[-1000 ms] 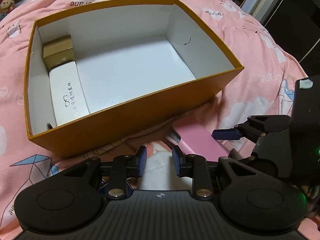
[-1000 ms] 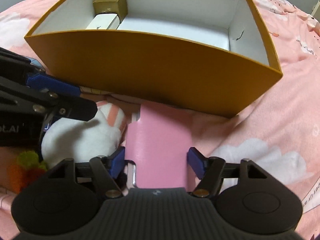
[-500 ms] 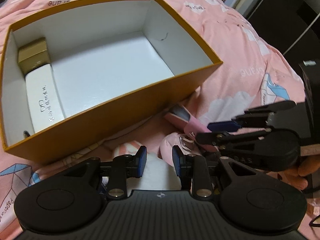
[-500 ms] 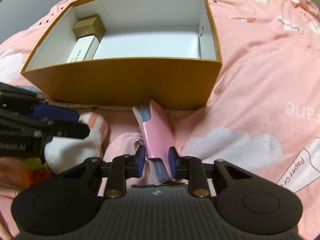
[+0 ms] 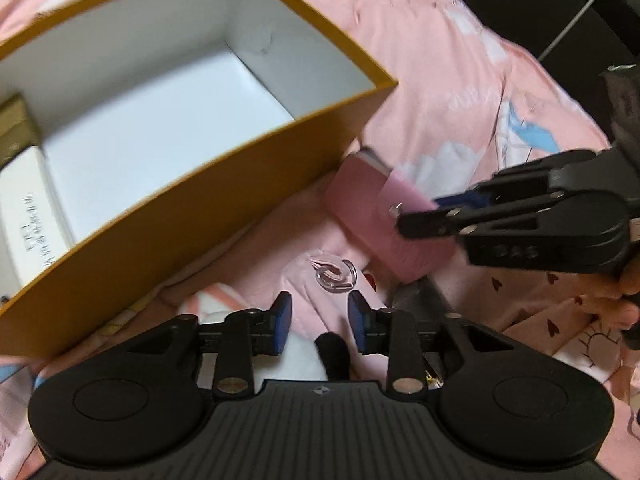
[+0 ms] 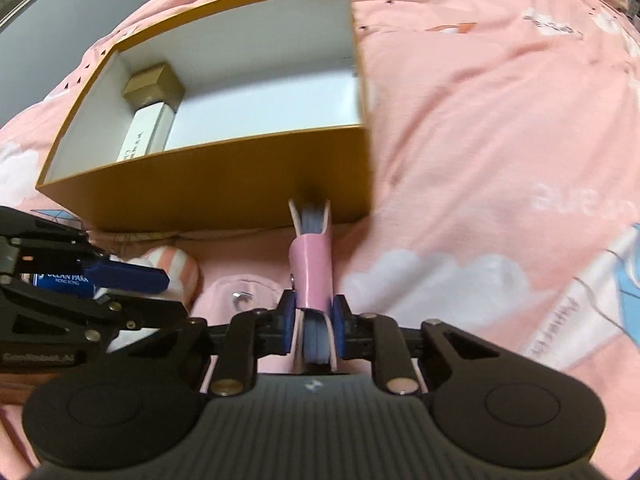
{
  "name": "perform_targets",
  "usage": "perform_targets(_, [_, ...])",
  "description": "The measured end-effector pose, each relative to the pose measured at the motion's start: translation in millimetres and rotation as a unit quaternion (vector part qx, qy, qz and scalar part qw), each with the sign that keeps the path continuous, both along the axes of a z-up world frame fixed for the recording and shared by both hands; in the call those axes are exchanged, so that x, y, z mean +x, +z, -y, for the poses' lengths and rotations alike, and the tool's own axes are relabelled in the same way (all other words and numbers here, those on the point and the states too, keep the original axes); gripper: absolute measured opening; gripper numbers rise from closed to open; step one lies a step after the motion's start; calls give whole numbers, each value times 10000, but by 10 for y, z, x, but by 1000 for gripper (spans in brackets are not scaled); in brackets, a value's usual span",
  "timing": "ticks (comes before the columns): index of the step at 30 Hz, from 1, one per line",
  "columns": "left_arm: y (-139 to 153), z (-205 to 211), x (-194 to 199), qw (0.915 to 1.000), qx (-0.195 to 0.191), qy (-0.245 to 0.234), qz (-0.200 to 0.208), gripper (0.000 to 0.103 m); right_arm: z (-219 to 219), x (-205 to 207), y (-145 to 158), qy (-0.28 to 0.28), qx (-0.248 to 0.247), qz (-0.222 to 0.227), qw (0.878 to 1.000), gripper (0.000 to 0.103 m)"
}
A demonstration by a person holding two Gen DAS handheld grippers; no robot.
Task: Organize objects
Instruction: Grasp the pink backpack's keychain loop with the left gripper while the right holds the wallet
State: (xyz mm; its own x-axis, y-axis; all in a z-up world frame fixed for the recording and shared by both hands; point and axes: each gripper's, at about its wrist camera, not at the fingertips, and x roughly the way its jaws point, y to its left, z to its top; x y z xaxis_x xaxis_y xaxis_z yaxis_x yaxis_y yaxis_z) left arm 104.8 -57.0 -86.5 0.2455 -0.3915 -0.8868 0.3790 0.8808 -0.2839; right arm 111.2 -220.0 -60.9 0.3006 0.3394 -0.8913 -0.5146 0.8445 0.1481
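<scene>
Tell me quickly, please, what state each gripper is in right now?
Left gripper: open, holding nothing.
Right gripper: shut on the pink notebook.

Open box on a bed, a notebook held edge-up just before its near wall.

The box (image 6: 224, 184) sits on the bed (image 6: 500, 128); inside, against its left end, a small carton (image 6: 154, 84) lies behind a long case (image 6: 146, 136), the two touching. The notebook (image 6: 314, 264) stands between the pads of the right tool (image 6: 314, 320), near the box's right corner. The left tool (image 5: 320, 322) sits left of it, over a soft toy (image 6: 176, 268) lying before the box.
</scene>
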Motion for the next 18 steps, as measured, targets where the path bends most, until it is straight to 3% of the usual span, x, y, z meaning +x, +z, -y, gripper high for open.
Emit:
perform_targets(2, [-77, 81, 65, 9997, 170, -124, -130, 49, 55, 16, -6, -81, -65, 28, 9999, 19])
perform_targets(5, [-199, 157, 174, 9987, 374, -63, -341, 52, 121, 57, -61, -201, -35, -69, 9998, 20])
perform_targets(8, [-295, 196, 255, 9974, 378, -56, -608, 64, 110, 87, -128, -246, 23, -158, 9996, 20])
perform_targets(12, [-403, 226, 329, 9962, 370, 1, -785, 69, 88, 124, -206, -220, -18, -153, 9996, 22])
perform_targets(15, [-519, 288, 348, 9960, 478, 49, -755, 65, 58, 169, -232, -188, 19, -140, 9997, 22])
perform_targets(18, [-512, 329, 301, 9965, 526, 76, -647, 55, 62, 185, -235, -161, 36, -122, 9998, 21])
